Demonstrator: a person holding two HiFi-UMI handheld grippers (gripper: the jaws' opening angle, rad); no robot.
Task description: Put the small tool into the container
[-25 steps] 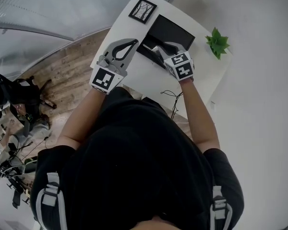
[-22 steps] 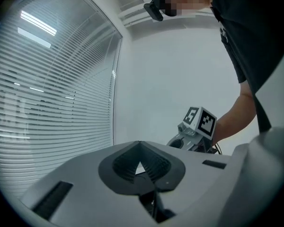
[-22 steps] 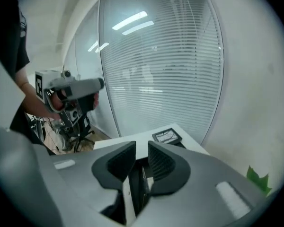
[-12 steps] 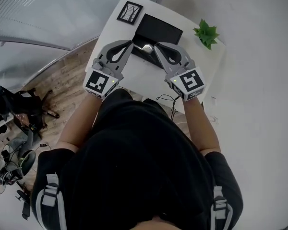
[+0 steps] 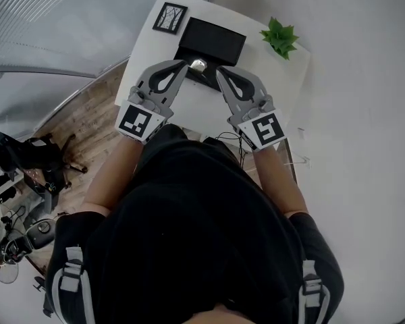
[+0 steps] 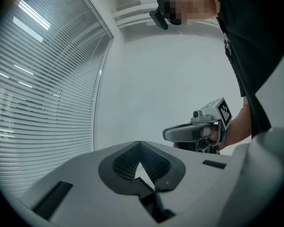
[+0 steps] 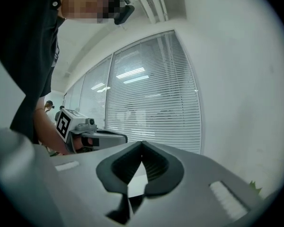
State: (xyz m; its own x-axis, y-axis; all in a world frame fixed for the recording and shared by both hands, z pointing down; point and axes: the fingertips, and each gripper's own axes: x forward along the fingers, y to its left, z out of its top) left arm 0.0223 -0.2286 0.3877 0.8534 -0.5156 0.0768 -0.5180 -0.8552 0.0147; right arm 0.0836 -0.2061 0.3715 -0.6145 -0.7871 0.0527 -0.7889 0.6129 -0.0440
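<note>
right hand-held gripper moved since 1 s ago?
Yes. The right hand-held gripper has pulled back toward the person, off the black container.

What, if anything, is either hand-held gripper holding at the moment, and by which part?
Nothing: the left hand-held gripper and the right hand-held gripper are both shut and empty.

Container (image 5: 212, 39) on table (image 5: 283, 73) btwn frame (image 5: 170, 17) & plant (image 5: 280, 37).
</note>
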